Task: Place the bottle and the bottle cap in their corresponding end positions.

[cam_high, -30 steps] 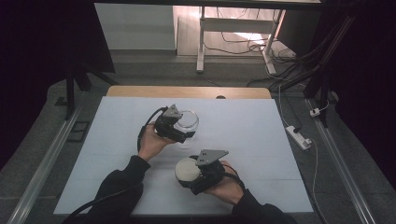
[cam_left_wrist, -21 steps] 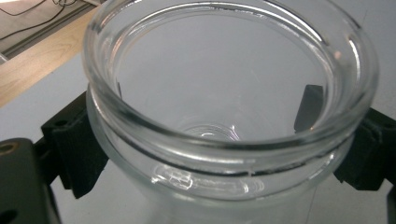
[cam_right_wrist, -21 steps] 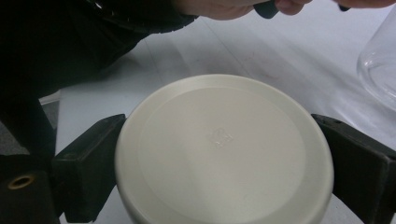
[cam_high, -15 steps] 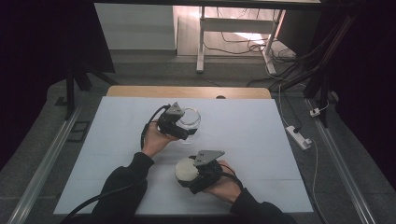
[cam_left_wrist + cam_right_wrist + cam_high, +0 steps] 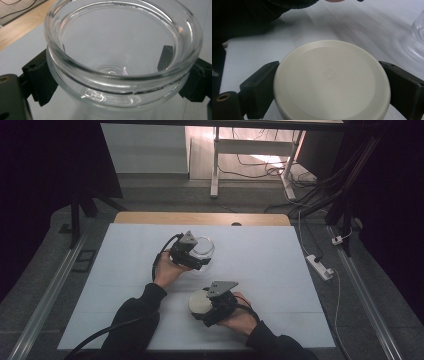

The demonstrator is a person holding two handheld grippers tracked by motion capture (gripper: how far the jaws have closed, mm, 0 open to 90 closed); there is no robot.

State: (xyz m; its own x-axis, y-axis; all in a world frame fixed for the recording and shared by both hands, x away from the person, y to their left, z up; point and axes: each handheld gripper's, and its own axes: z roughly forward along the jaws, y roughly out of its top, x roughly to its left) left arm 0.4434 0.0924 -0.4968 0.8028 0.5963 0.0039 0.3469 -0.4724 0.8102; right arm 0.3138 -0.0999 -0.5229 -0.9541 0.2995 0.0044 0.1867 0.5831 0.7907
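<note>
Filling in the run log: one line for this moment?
left gripper: shut on glass jar | right gripper: shut on cream lid | jar open, lid apart

The jar (image 5: 202, 246) sits at mid-frame on the table (image 5: 270, 265), between the left gripper's (image 5: 199, 255) jaws. Below and just right of it, nearer the bottom edge, the lid (image 5: 200, 303) lies within the right gripper (image 5: 206, 306).

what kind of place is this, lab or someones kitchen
Most likely a lab or recording workspace, not a kitchen. The table is bare and white with metal rails alongside, loose cables run over the floor behind it, and a power strip lies beside it. The surroundings are dark.
</note>
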